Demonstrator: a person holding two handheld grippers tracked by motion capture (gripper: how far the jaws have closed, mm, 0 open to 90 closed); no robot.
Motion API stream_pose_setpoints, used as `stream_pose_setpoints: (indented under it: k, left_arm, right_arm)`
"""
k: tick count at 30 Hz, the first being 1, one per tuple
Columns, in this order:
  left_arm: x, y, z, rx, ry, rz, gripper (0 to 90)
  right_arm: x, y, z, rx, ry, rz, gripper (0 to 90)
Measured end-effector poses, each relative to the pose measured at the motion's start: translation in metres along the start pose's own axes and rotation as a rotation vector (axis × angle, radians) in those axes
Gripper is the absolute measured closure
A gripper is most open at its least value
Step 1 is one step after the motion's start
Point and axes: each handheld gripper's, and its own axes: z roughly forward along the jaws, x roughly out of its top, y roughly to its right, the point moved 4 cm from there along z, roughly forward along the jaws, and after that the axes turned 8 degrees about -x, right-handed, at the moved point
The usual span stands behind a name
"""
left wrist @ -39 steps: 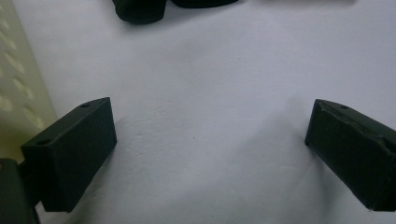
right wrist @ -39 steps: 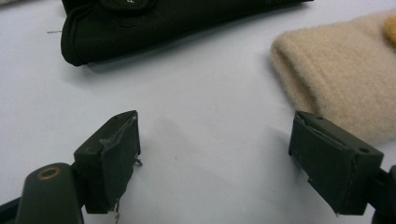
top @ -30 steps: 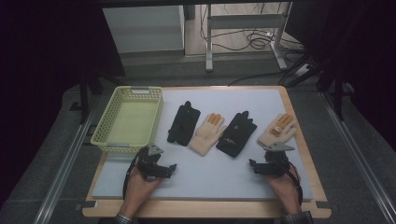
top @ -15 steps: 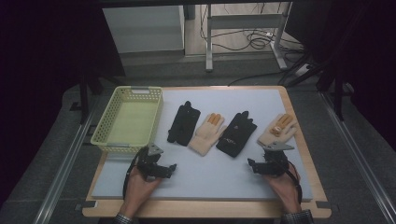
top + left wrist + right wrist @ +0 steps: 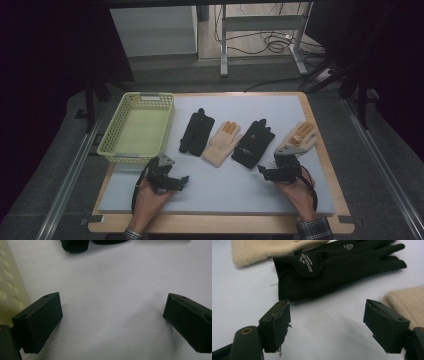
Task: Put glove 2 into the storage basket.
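On the worktop (image 5: 215, 192) all four gloves lie in a row beside the yellow basket (image 5: 137, 127), which has nothing in it, so no glove is put away yet; the right gripper (image 5: 263, 172), spread but just closing a little with nothing between, points at the black glove (image 5: 332, 267), and the left gripper (image 5: 181, 181) rests spread.

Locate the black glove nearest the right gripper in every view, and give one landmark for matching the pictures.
High view: the black glove lies right of centre on the white mat, third in the row, just beyond the right gripper.
Left gripper view: I cannot tell; the dark shapes at the top edge may be another glove.
Right gripper view: it fills the upper middle, just beyond the open jaws.
Shared landmark: the beige glove beside it.
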Motion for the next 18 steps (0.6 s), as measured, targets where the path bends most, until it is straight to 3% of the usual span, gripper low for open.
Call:
stream_pose_setpoints:
  k: [9, 18]
  left_arm:
    - [0.0, 0.0, 0.0, 0.0, 0.0, -0.001, 2.1]
    - [0.0, 0.0, 0.0, 0.0, 0.0, -0.001, 2.1]
  right_arm:
    - [0.013, -0.006, 0.009, 0.01, 0.002, -0.014, 33.2]
    - [0.039, -0.025, 0.023, 0.072, 0.029, -0.064, 43.5]
